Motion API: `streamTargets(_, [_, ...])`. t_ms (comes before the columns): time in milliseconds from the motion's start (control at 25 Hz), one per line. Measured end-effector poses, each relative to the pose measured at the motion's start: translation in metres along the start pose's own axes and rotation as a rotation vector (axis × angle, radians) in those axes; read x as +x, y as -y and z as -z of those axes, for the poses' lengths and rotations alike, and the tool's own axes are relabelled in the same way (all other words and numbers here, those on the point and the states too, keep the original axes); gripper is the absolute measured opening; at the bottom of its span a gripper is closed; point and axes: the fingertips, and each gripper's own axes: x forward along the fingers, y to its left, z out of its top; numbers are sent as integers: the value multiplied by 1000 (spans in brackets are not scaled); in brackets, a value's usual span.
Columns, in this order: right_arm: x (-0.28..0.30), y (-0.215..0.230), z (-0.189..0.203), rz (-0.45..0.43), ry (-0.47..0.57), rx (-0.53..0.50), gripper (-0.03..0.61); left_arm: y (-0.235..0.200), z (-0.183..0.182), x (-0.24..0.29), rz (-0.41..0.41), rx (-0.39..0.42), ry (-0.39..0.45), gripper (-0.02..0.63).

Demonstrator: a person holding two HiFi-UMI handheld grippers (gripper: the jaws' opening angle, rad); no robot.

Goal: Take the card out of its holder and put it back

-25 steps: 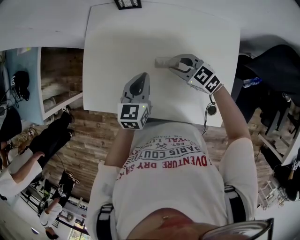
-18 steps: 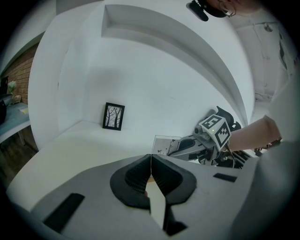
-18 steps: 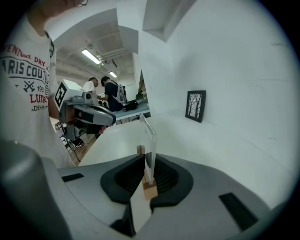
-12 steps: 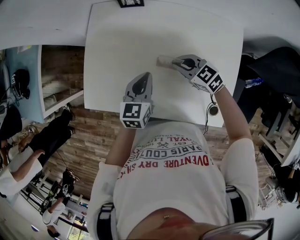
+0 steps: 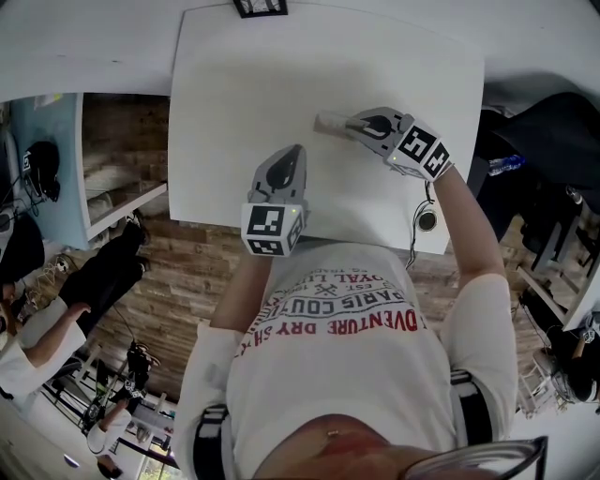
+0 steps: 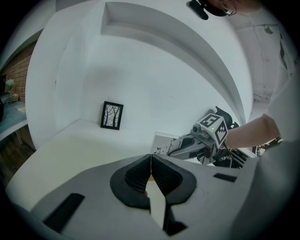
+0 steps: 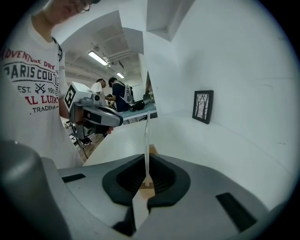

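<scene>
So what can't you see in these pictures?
- Card print: too small in left gripper view, partly covered by the right hand-held gripper; edge-on in right gripper view.
- Holder: only a wooden sliver shows past the jaws; unclear in head view.
- Framed picture: cut off by head view's top edge.

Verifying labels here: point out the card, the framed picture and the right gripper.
card (image 6: 161,144): left gripper view, its printed face.
framed picture (image 6: 112,115): left gripper view, centre of the print.
right gripper (image 7: 146,164): right gripper view, between its fingertips.
</scene>
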Motion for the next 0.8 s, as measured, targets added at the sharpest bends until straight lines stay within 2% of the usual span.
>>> streamTargets(240, [-7, -1, -9, -42, 16, -27, 34, 0, 1, -3, 9, 3, 3, 25])
streamTargets(480, [-17, -1, -28, -47, 19, -71, 34, 1, -7, -7, 21, 6, 23, 25])
streamTargets(800, [-38, -13, -63, 58, 61, -122, 34, 4, -24, -18, 56, 27, 72, 25])
